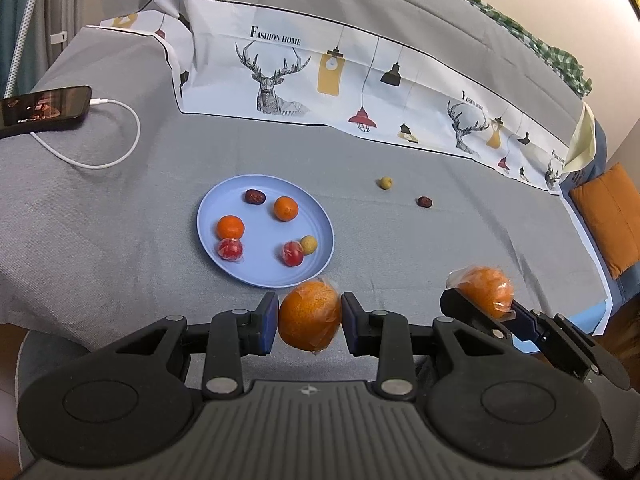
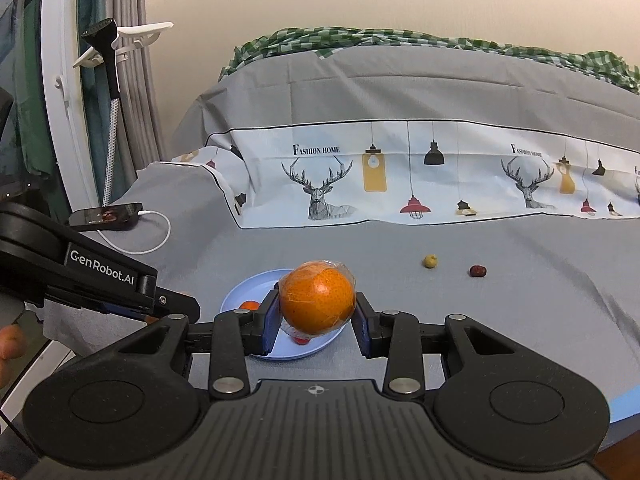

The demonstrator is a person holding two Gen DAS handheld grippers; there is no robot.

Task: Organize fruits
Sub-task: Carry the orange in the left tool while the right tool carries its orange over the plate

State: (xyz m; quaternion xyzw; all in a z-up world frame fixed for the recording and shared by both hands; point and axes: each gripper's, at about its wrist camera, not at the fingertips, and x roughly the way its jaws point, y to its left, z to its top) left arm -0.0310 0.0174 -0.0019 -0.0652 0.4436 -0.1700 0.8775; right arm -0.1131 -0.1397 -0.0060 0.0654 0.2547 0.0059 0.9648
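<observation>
Oranges [image 1: 309, 316], 2, plastic-wrapped, glossy, dimpled peel

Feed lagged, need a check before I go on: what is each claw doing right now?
Left claw: closed on a plastic-wrapped orange.
Right claw: closed on another wrapped orange, in front of the blue plate.

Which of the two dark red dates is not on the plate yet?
The dark red date on the grey cloth, right of the small yellow-green fruit; the other date lies on the blue plate.

"FASHION HOME" on the printed cloth [image 2: 400, 172]; "GenRobot.AI" on the left hand-held gripper [image 2: 176, 304].
</observation>
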